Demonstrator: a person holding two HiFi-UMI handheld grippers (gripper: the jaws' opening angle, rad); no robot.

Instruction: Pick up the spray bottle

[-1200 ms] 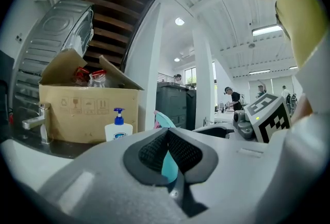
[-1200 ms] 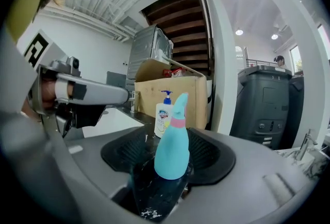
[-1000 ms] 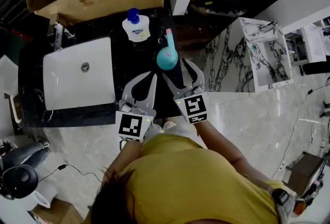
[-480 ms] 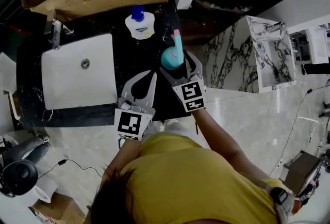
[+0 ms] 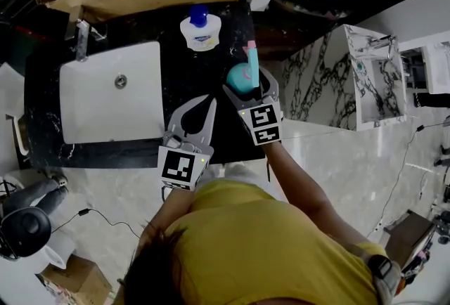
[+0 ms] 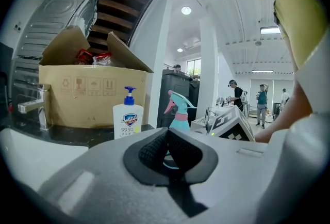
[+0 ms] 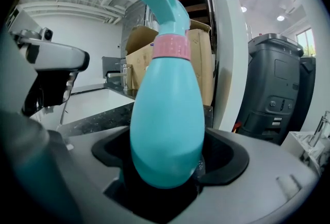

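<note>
Right gripper moved in, fingers spread around spray bottle, base hidden; left gripper fingers together.

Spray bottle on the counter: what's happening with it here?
A person with a tool in each hand is going for the teal spray bottle standing on the dark counter. The right tool has its jaws open around the bottle's body, not yet gripping. The left tool is shut and empty, beside it.

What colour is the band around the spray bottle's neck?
Pink band; clearest in the right gripper view.
</note>
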